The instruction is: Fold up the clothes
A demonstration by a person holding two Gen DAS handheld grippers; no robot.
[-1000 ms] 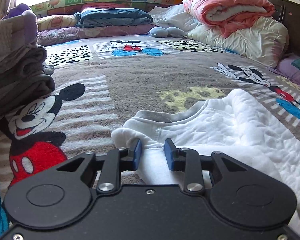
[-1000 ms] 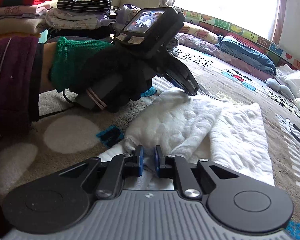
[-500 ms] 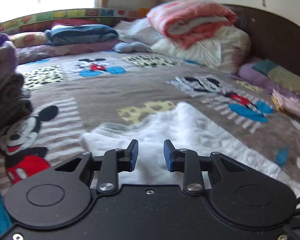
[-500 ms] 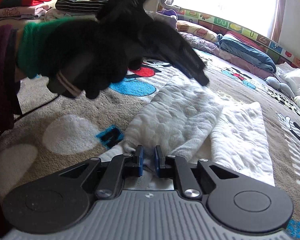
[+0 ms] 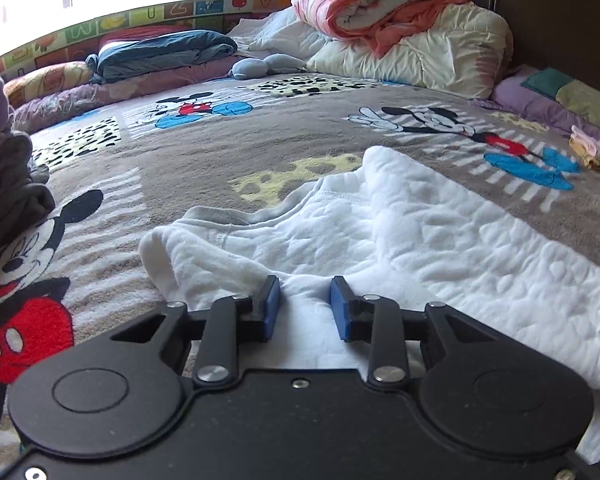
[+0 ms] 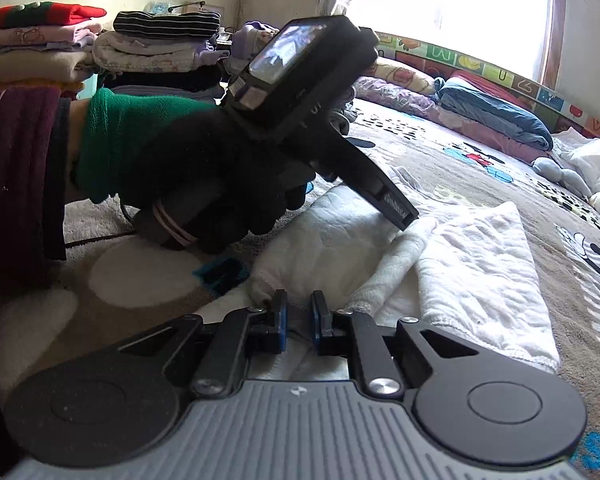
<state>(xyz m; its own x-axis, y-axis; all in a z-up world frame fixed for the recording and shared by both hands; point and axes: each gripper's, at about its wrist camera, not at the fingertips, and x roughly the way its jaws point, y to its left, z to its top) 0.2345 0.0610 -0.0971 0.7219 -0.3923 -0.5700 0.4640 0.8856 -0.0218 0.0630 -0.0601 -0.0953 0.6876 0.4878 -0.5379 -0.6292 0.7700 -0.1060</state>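
Observation:
A white fleece garment [image 5: 420,240] lies on the Mickey Mouse bedspread [image 5: 220,140], its grey-lined neck opening [image 5: 236,216] toward the far left. My left gripper [image 5: 304,306] sits low over its near edge, blue pads closed on a raised fold of the cloth. In the right wrist view a black-gloved hand [image 6: 204,176] holds that left gripper [image 6: 406,222], its tip pinching a ridge of the folded-over white garment [image 6: 472,264]. My right gripper [image 6: 300,320] is shut on the garment's near hem, with cloth bunched between its narrow jaws.
Stacks of folded clothes [image 6: 44,40] stand at the back left beside a striped pile [image 6: 164,26]. A dark folded pile [image 5: 8,184] rises at the left. Rolled quilts and pillows [image 5: 400,12] line the headboard, and a blue blanket [image 5: 164,52] lies under the window.
My left gripper lifted and swung to the right across the garment, then came down on a fold near its middle. The sleeve now lies folded over the body. My right gripper stayed put.

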